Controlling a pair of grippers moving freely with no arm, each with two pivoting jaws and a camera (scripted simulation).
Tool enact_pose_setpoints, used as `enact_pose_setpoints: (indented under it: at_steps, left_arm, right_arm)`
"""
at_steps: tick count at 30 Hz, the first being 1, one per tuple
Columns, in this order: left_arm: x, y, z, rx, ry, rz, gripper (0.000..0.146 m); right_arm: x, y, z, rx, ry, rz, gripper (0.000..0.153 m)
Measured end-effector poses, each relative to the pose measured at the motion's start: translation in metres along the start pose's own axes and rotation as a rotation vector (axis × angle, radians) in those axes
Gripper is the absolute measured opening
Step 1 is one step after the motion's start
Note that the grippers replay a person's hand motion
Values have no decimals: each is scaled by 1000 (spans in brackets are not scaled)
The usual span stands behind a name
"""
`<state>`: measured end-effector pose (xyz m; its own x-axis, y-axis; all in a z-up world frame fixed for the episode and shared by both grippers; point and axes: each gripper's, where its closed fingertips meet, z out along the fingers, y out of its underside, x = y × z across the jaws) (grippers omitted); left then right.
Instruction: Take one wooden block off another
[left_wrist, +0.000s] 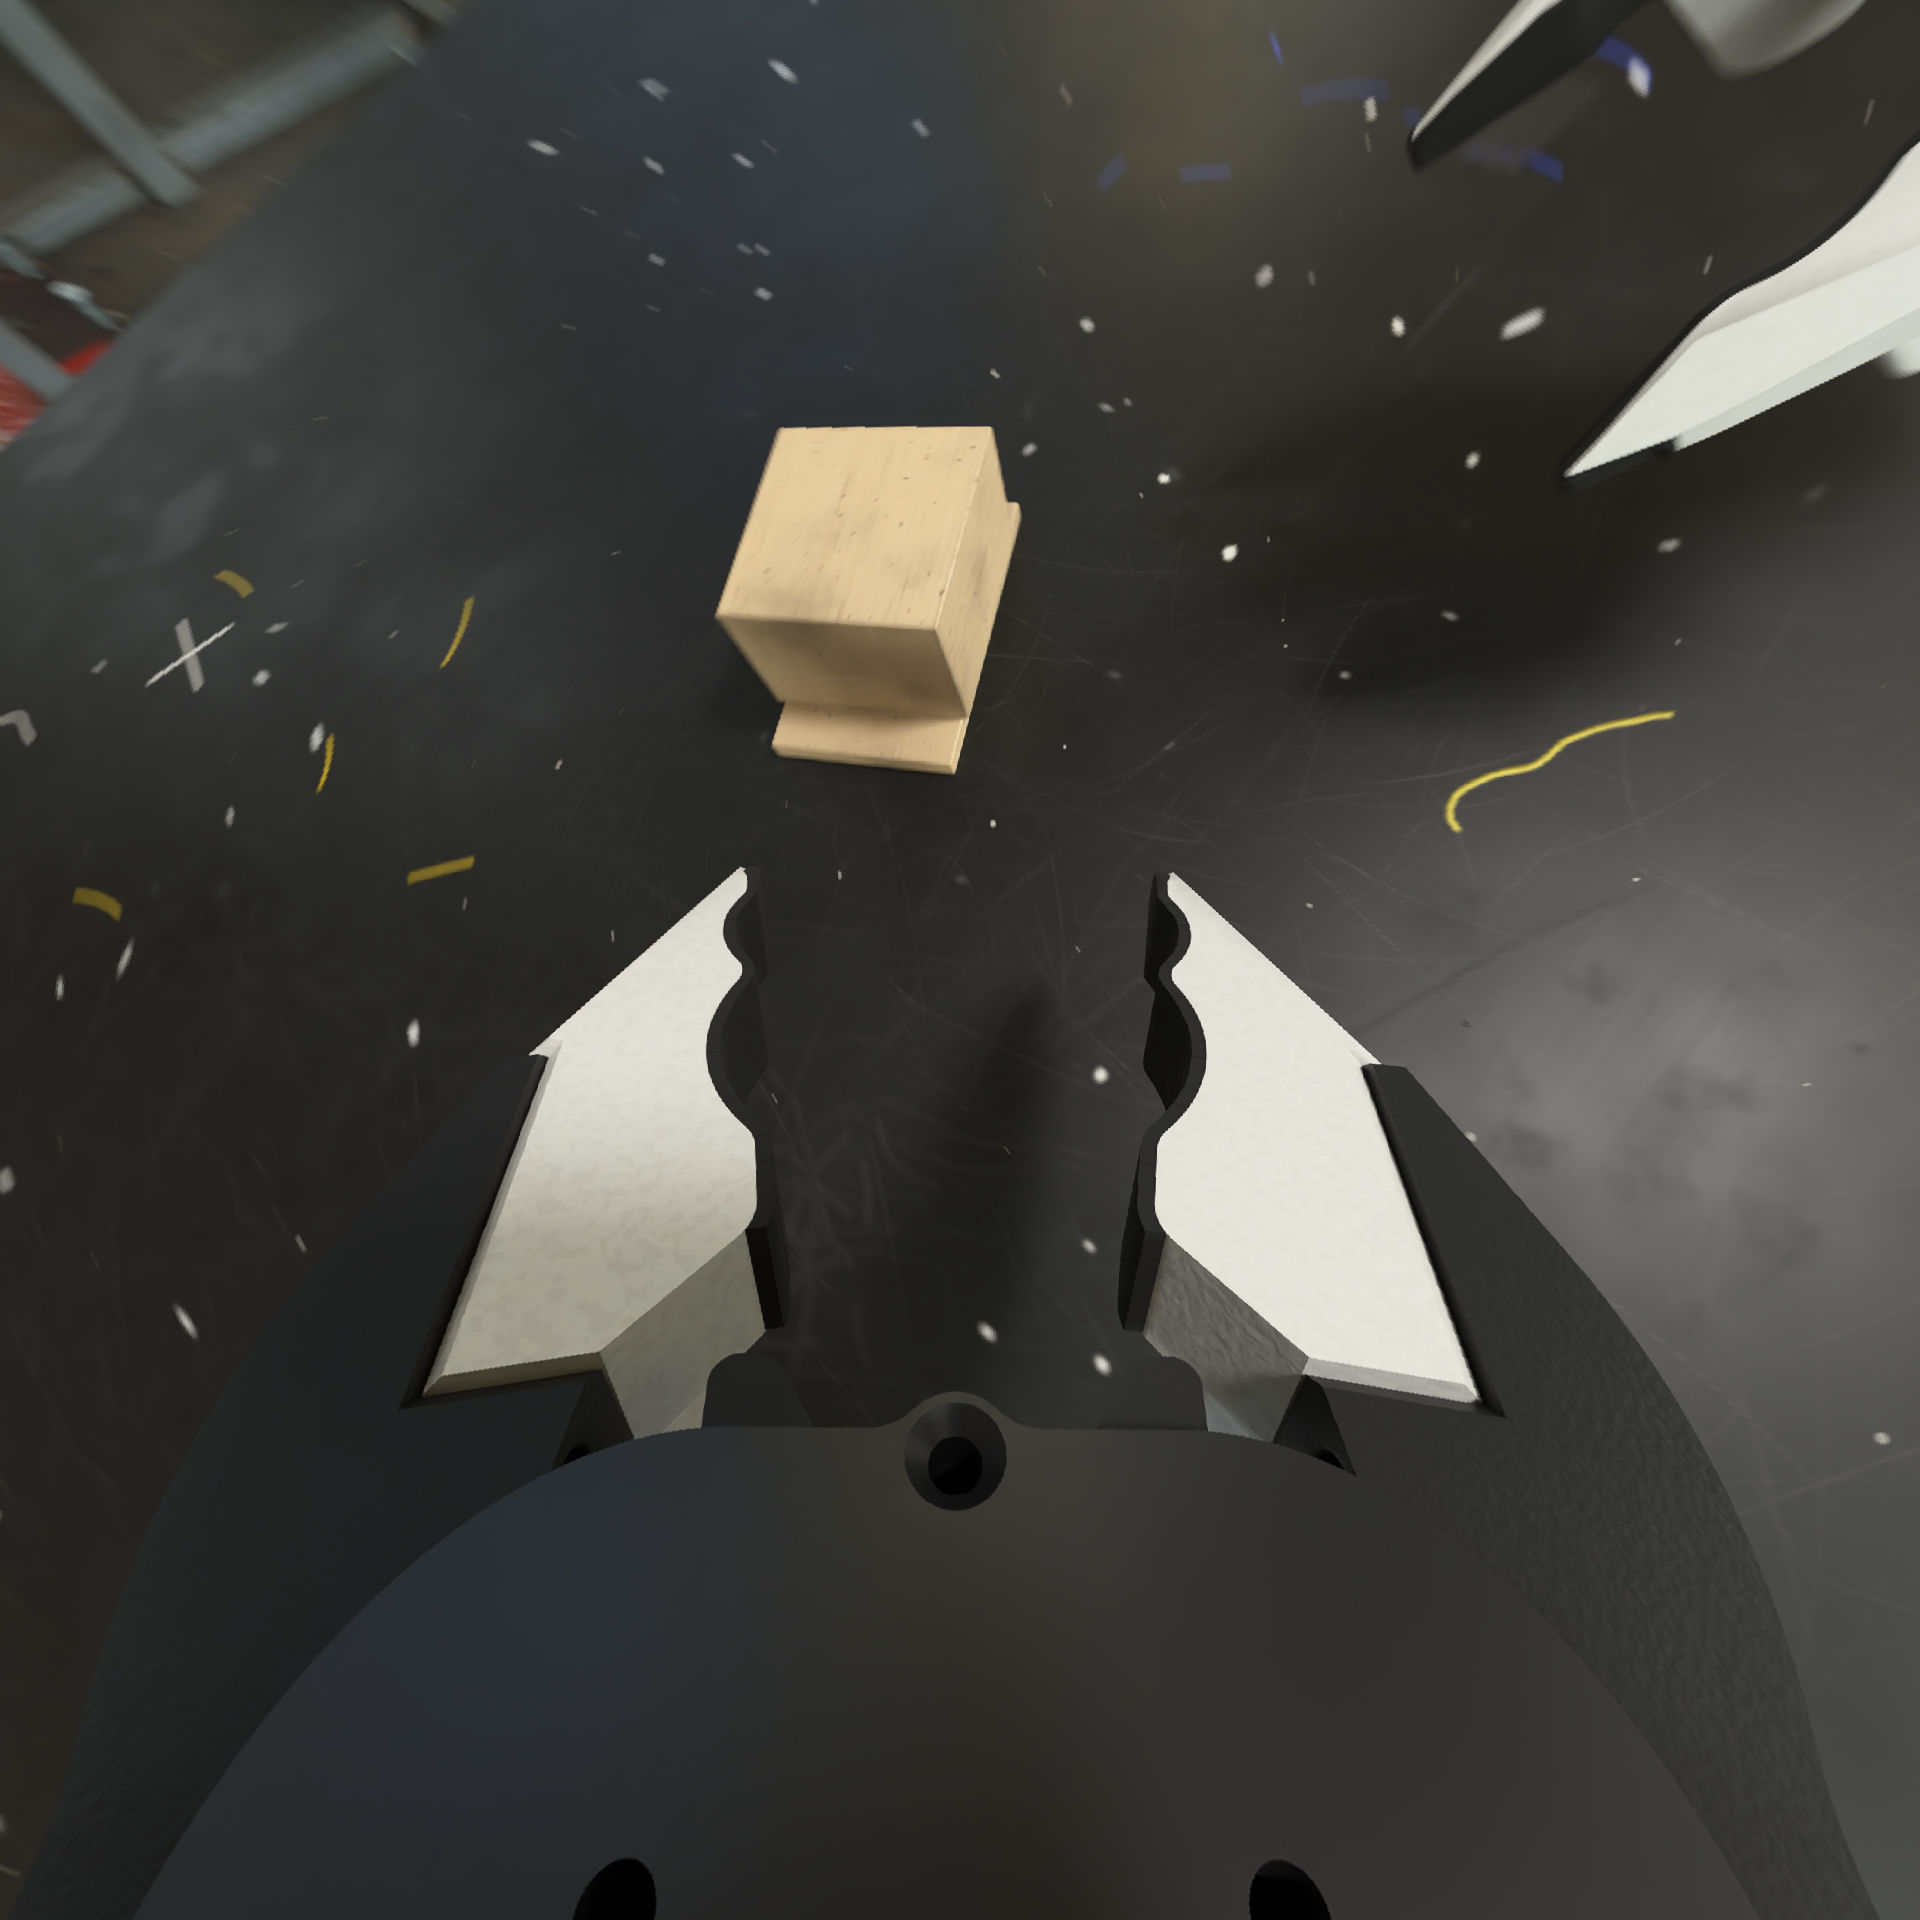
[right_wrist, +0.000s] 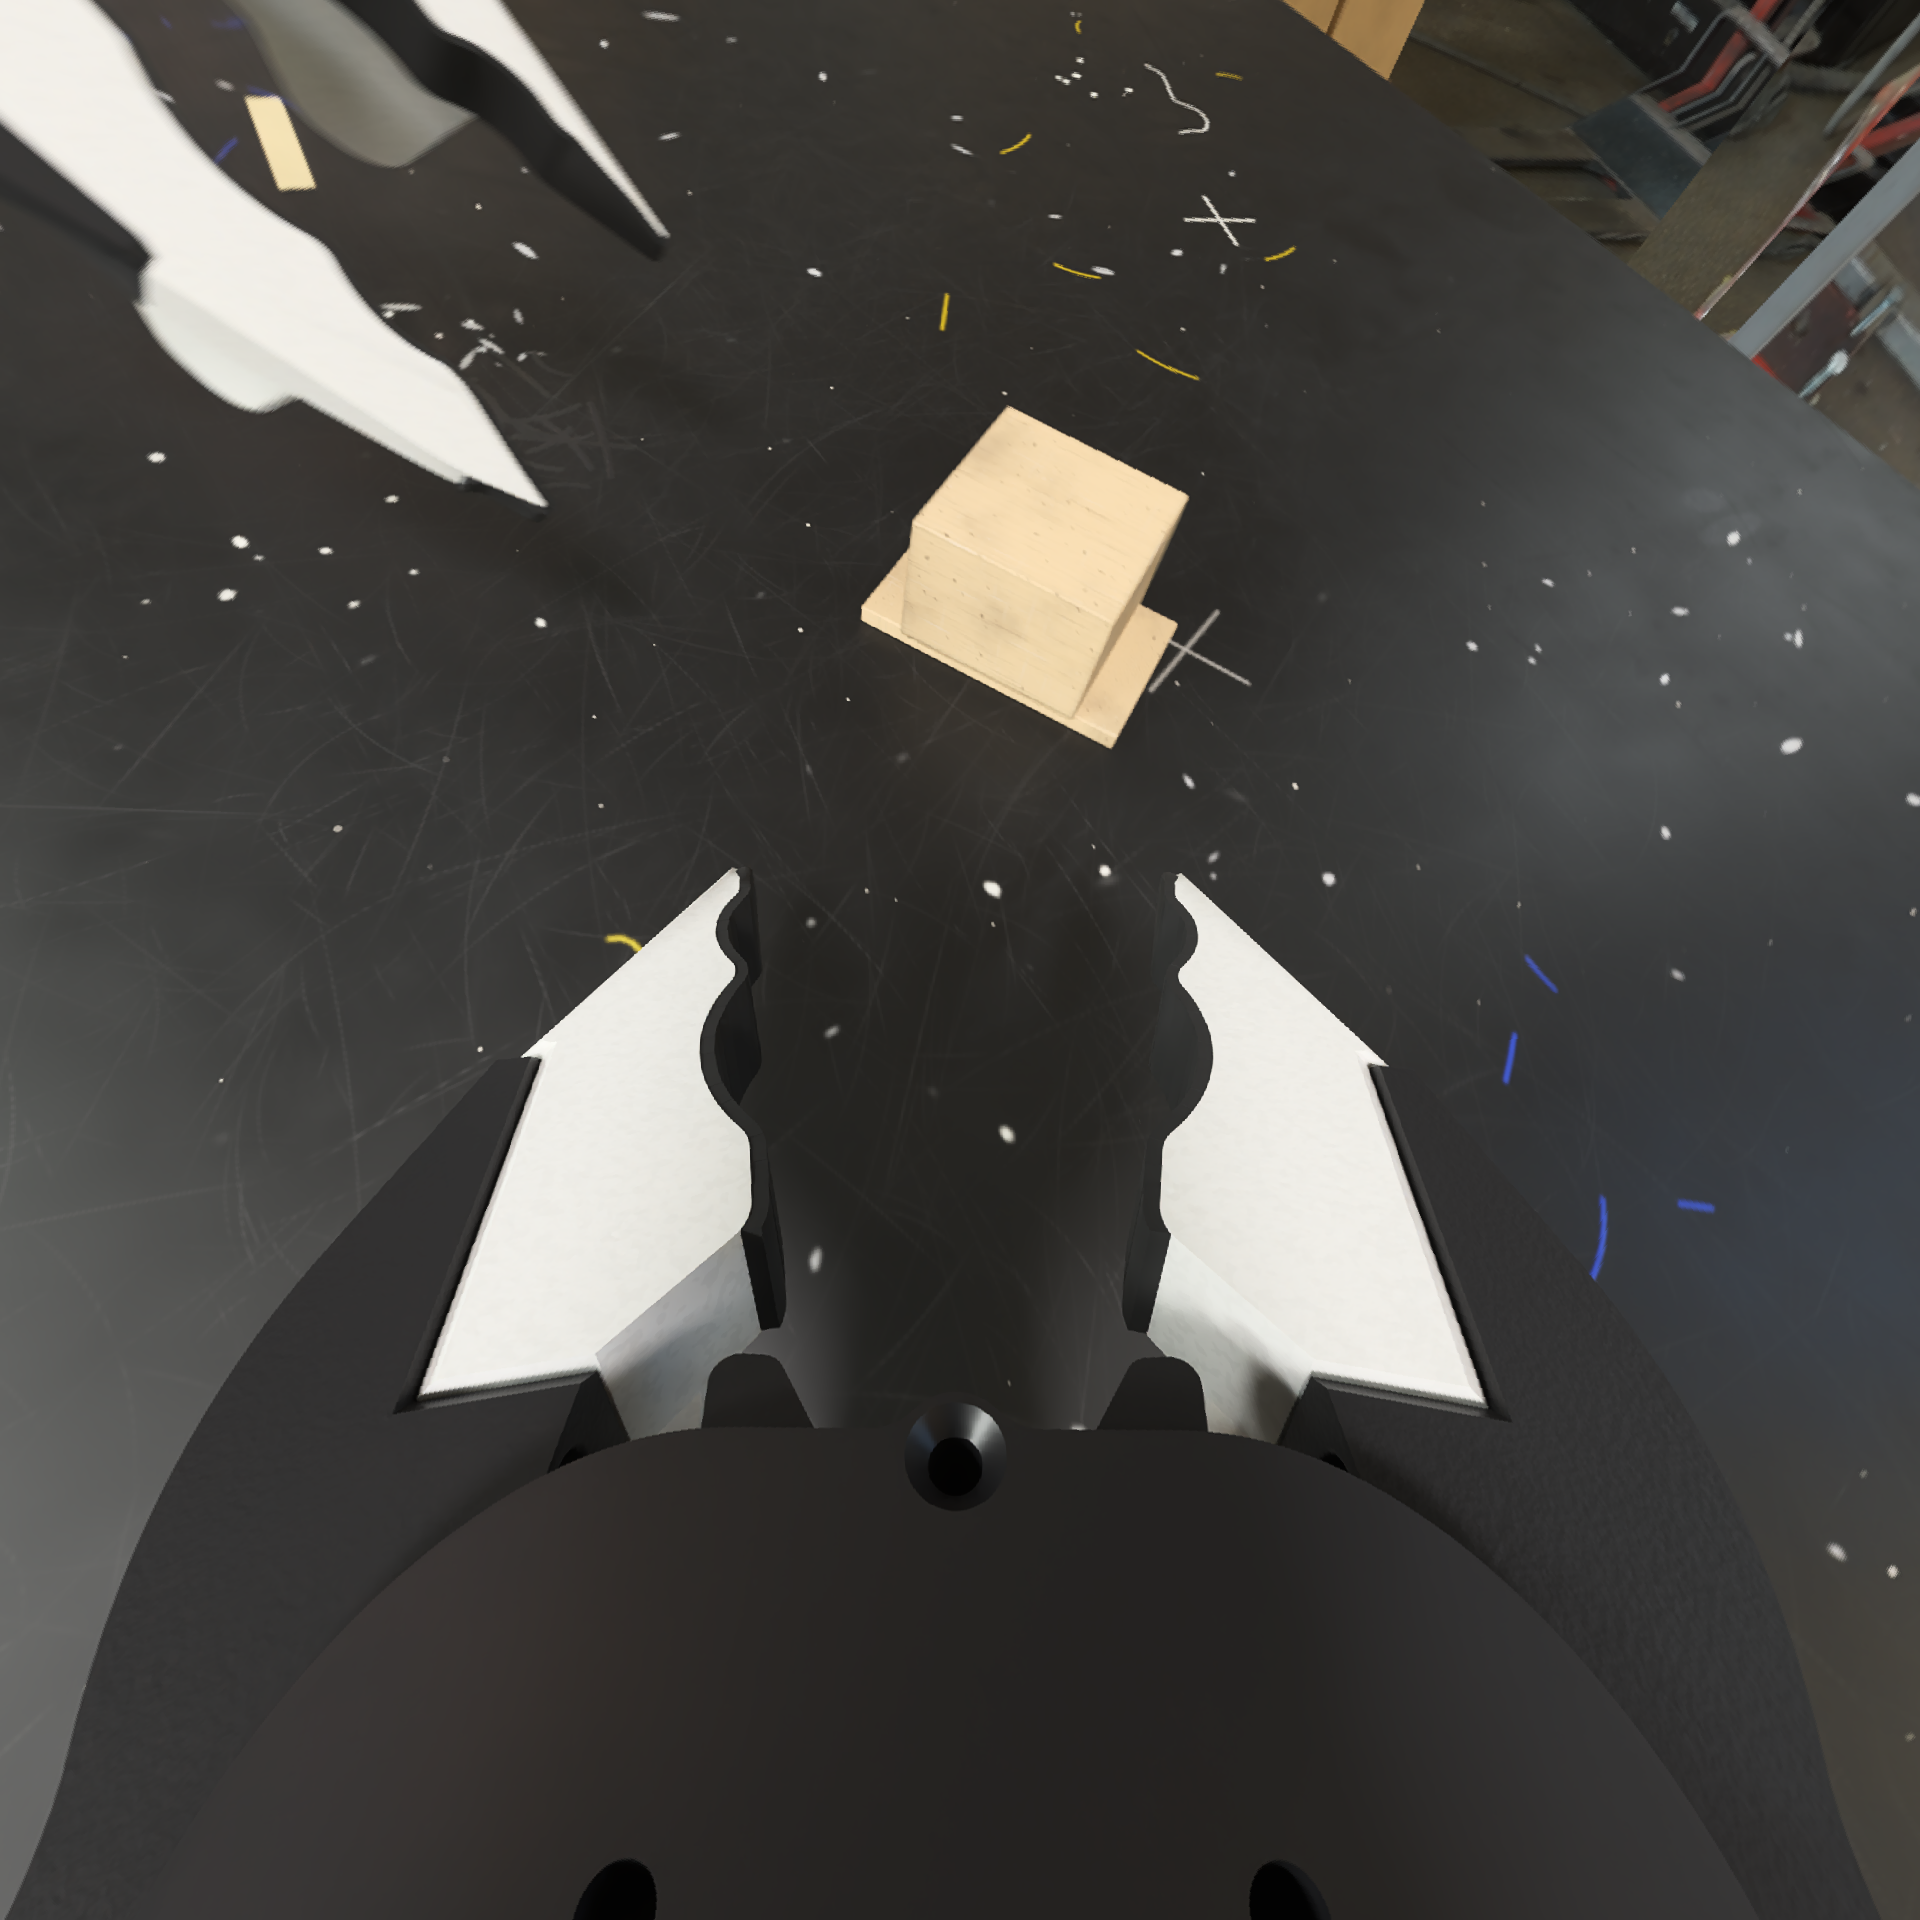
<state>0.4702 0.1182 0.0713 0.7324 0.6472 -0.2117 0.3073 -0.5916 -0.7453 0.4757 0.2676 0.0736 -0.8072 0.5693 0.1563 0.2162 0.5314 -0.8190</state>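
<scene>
Tongs, both left tongs (left_wrist: 954, 883) and right tongs (right_wrist: 956, 883), hang gaping and empty short of centre-frame cube (left_wrist: 868, 566) resting on flat slab (left_wrist: 868, 740), seemingly to approach it.

You're looking at a scratched black tabletop (right_wrist: 416, 779) flecked with white, yellow and blue marks. Past its far edge you see grey metal framing (left_wrist: 114, 125) with red parts (right_wrist: 1829, 114), blurred.
</scene>
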Motion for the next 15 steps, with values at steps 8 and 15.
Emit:
enact_pose_setpoints:
  at_steps: [8, 15]
  left_arm:
    - [-18, -42, 73, -512, 217, 144, 80]
    - [-26, -33, 100, -962, 126, 303, 101]
  right_arm:
    - [14, 24, -17, 31, 0, 53, 77]
    - [19, 27, -25, 52, -18, 68, 77]
